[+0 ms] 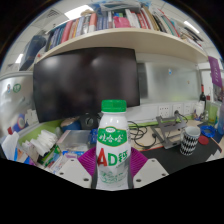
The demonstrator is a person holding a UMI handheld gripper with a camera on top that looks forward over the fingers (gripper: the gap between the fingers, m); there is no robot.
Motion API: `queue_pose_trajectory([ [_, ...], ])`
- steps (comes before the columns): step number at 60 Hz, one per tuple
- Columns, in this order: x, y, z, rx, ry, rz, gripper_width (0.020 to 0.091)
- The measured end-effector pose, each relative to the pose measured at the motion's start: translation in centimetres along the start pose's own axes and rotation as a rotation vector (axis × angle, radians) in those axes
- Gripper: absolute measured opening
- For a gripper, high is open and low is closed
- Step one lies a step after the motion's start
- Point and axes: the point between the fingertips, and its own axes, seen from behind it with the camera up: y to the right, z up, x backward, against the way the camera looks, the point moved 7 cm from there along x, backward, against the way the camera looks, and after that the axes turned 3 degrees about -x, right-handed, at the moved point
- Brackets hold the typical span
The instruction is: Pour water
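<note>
A white plastic bottle point(113, 146) with a green cap and a green and red label stands upright between my fingers. Both purple pads point(85, 162) press against its sides, so my gripper point(112, 168) is shut on the bottle. The bottle's base is hidden below the fingers. A striped black and white cup point(190, 137) stands on the desk to the right, beyond the fingers.
A cluttered desk point(160, 152) lies ahead, with papers and boxes point(45, 142) at the left and cables point(148, 132) in the middle. A dark monitor point(85, 83) stands behind, and a shelf of books point(110, 22) runs above it.
</note>
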Motion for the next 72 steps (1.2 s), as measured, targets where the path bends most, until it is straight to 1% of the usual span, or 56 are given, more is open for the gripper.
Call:
queue_pose_trajectory([
  [5, -0.9, 2.3, 2.0, -0.160, -0.024, -0.018, 0.0417],
  [16, -1.8, 7.1, 7.2, -0.689, 0.044, 0.046, 0.0416],
  [22, -2.6, 9.9, 8.9, -0.906, 0.042, 0.076, 0.0415],
  [26, -2.8, 12.0, 10.0, -1.025, 0.061, 0.101, 0.0418],
  [30, -3.0, 13.9, 11.0, -1.153, 0.060, 0.109, 0.0416],
  [35, -3.2, 16.3, 11.2, -1.296, 0.058, 0.113, 0.0417],
  [48, -4.3, 19.1, 9.5, -1.596, -0.016, 0.103, 0.0415],
  [59, -5.0, 19.9, 8.1, -1.708, -0.075, 0.090, 0.0417],
  [68, -5.0, 20.0, 7.2, -1.741, -0.145, 0.070, 0.0415],
  [72, -4.6, 20.3, 7.2, -1.722, -0.145, 0.060, 0.0417],
])
